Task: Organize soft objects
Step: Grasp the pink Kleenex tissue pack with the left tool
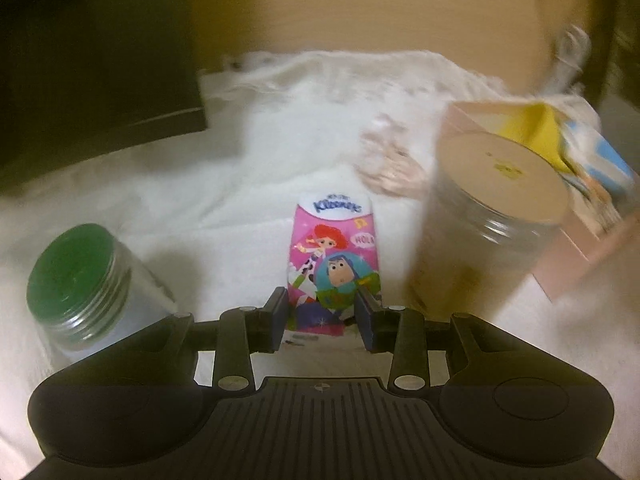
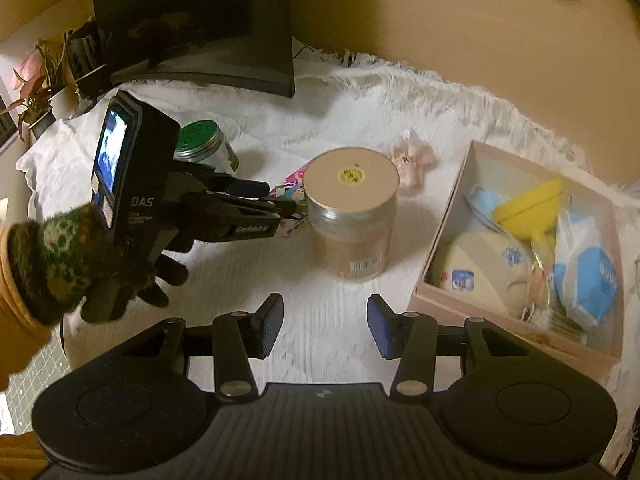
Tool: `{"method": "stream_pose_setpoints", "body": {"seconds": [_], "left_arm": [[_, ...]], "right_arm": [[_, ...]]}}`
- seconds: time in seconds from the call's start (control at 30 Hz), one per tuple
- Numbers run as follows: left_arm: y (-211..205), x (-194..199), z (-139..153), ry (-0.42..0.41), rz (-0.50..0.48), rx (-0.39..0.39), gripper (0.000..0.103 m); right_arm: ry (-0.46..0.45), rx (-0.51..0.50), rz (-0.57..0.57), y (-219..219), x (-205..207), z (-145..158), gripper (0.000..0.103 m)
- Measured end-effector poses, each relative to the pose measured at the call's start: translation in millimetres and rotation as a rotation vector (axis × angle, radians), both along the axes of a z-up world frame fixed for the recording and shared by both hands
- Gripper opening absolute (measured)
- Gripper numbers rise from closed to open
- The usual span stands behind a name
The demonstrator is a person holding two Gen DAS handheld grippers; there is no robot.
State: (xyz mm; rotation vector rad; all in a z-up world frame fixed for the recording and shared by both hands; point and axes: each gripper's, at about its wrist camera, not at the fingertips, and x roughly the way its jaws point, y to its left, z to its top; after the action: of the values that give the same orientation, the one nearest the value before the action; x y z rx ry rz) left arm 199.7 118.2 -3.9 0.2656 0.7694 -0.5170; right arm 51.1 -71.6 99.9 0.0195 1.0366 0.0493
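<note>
A pink pocket tissue pack (image 1: 332, 256) with cartoon figures lies flat on the white fringed cloth (image 1: 280, 140). My left gripper (image 1: 322, 304) straddles its near end, with the pack between the pads and a thin gap at the right pad. In the right wrist view the left gripper (image 2: 292, 210) reaches in from the left, held by a gloved hand (image 2: 60, 264), and the pack (image 2: 292, 182) shows behind its fingers. My right gripper (image 2: 324, 314) is open and empty above bare cloth. A pale pink soft scrunchie-like thing (image 2: 412, 160) lies farther back.
A clear jar with a beige lid (image 2: 352, 208) stands just right of the pack. A green-lidded jar (image 2: 200, 142) stands to the left. A pink open box (image 2: 440, 276) at right holds several soft items. A dark monitor (image 2: 200, 20) and a plant (image 2: 36, 92) stand behind.
</note>
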Motion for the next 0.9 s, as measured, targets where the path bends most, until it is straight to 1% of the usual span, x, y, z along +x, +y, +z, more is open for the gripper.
{"method": "stream_pose_setpoints", "body": {"seconds": [0.03, 0.1, 0.13, 0.17, 0.3, 0.33, 0.37, 0.4, 0.43, 0.5, 0.53, 0.6, 0.67, 0.73, 0.77, 0.8, 0.83, 0.9], "left_arm": [[1.3, -0.7, 2.0, 0.002, -0.001, -0.005, 0.040], [6.3, -4.4, 12.5, -0.034, 0.011, -0.047, 0.039], [5.5, -5.1, 16.3, -0.049, 0.001, -0.058, 0.039], [2.0, -3.6, 16.9, -0.053, -0.018, -0.050, 0.039], [-18.8, 5.3, 0.5, -0.009, -0.093, 0.078, 0.040], [-22.9, 4.1, -3.7, -0.010, -0.104, 0.098, 0.041], [-26.0, 1.8, -4.8, -0.026, -0.115, 0.096, 0.041], [-28.4, -2.0, -5.6, -0.019, -0.124, 0.102, 0.045], [-32.4, -4.1, -6.6, -0.024, -0.137, 0.110, 0.052], [-34.1, -8.2, -6.2, -0.045, -0.150, 0.125, 0.052], [-32.2, -6.0, -4.8, -0.046, -0.148, 0.113, 0.052], [-23.5, -0.1, 1.8, -0.051, -0.099, 0.067, 0.051], [-18.7, 6.6, 3.9, -0.064, -0.045, 0.072, 0.051], [-19.5, 18.2, 1.1, -0.030, -0.025, 0.080, 0.052], [-20.6, 23.1, 0.3, -0.021, -0.021, 0.075, 0.054], [-22.4, 28.1, 0.0, -0.019, -0.012, 0.074, 0.054], [-24.5, 33.5, 0.1, -0.022, 0.001, 0.079, 0.052], [-27.5, 44.0, 0.1, -0.033, 0.032, 0.084, 0.052]], "right_arm": [[0.000, 0.002, -0.005, -1.4, -2.2, -0.9, 0.046], [-0.002, 0.005, -0.017, -5.3, -6.4, -2.3, 0.046], [-0.004, 0.005, -0.021, -7.0, -7.5, -2.9, 0.046], [-0.004, 0.008, -0.027, -8.5, -8.9, -3.6, 0.046], [-0.006, 0.006, -0.041, -9.3, -15.8, -3.7, 0.046], [-0.009, 0.003, -0.041, -9.8, -17.5, -2.8, 0.046], [-0.010, 0.000, -0.045, -10.5, -19.1, -2.0, 0.046], [-0.009, -0.002, -0.053, -11.9, -20.0, -1.6, 0.046], [-0.007, -0.002, -0.061, -13.4, -20.4, -1.6, 0.046], [-0.001, -0.002, -0.080, -16.5, -21.7, -1.9, 0.046], [0.001, -0.002, -0.085, -17.5, -21.9, -2.4, 0.046], [0.003, -0.005, -0.091, -17.0, -23.6, -2.2, 0.046], [0.005, -0.003, -0.093, -16.4, -25.0, -2.7, 0.046], [0.014, 0.001, -0.097, -16.5, -24.9, -4.6, 0.046], [0.018, 0.004, -0.098, -16.4, -24.2, -5.3, 0.046], [0.020, 0.003, -0.097, -15.9, -23.1, -5.0, 0.046], [0.018, -0.006, -0.094, -14.6, -21.4, -3.8, 0.046], [0.003, -0.061, -0.074, -9.3, -11.4, 4.0, 0.046]]}}
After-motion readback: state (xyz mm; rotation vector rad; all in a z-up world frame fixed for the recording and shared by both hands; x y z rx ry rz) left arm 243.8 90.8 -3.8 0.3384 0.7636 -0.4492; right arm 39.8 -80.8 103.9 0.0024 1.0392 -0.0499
